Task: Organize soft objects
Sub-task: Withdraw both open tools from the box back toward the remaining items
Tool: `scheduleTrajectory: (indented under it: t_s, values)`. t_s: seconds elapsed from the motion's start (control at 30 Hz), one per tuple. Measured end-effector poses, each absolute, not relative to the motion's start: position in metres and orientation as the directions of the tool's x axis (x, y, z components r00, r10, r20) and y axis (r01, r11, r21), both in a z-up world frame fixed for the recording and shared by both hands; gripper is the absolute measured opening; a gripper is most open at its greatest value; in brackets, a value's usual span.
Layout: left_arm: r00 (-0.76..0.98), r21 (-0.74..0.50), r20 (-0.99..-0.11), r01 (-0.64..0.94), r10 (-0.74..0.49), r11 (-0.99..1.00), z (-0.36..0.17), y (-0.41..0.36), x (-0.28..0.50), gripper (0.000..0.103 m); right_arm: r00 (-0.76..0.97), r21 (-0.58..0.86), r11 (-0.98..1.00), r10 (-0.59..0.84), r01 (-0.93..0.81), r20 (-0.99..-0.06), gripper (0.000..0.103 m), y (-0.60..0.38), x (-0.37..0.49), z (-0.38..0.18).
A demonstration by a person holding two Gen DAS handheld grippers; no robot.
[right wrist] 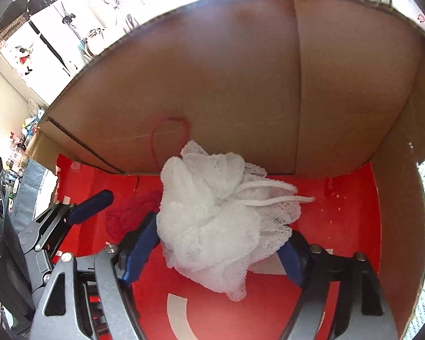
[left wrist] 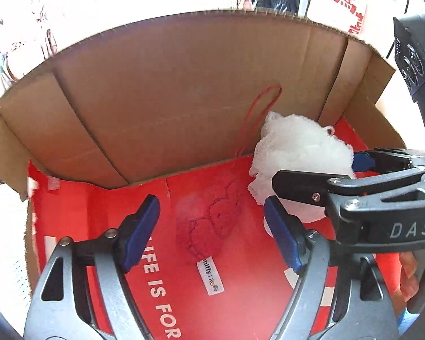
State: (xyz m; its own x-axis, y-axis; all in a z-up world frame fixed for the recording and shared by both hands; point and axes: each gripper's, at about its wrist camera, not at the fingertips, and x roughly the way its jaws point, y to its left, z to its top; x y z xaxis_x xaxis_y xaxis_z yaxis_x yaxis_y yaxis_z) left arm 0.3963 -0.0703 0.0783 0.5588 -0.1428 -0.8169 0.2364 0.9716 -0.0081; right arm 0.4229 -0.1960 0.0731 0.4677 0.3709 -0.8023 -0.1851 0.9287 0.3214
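Layout inside the cardboard box [left wrist: 184,90]

The flat knitted toy [left wrist: 209,223] lies on the box floor [left wrist: 240,297], between the spread fingers of the left gripper [left wrist: 212,232]. Its hanging loop [left wrist: 255,113] rests against the rear wall behind it. The mesh sponge [right wrist: 212,212] sits to the right of the toy, near the rear wall, between the fingers of the right gripper [right wrist: 221,252]. The sponge's cord [right wrist: 269,192] extends to the right. The right gripper lies right of the left gripper
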Motion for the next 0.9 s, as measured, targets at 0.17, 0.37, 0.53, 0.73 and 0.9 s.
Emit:
scheduleTrajectory:
  t_s: [0.17, 0.37, 0.53, 0.73, 0.9]
  values:
    - [0.590, -0.011, -0.793, 0.229, -0.148, 0.973, 0.094, -0.068, 0.384, 0.077, 0.507, 0.286, 0.938, 0.347, -0.196, -0.789, 0.085, -0.193, 0.412, 0.087]
    - [0.637, -0.018, -0.756, 0.209, -0.150, 0.978, 0.106, -0.056, 0.367, 0.084, 0.557, 0.258, 0.943, 0.333, -0.212, -0.761, 0.091, -0.198, 0.389, 0.110]
    - [0.672, -0.030, -0.723, 0.201, -0.160, 0.979, 0.118, -0.041, 0.353, 0.091, 0.626, 0.204, 0.952, 0.303, -0.226, -0.718, 0.095, -0.197, 0.365, 0.135]
    - [0.724, -0.050, -0.668, 0.189, -0.174, 0.981, 0.139, -0.022, 0.321, 0.092, 0.720, 0.117, 0.965, 0.252, -0.233, -0.647, 0.097, -0.184, 0.322, 0.168]
    - [0.776, -0.042, -0.607, 0.188, -0.174, 0.981, 0.159, -0.021, 0.288, 0.097, 0.820, 0.003, 0.974, 0.194, -0.229, -0.539, 0.103, -0.185, 0.272, 0.196]
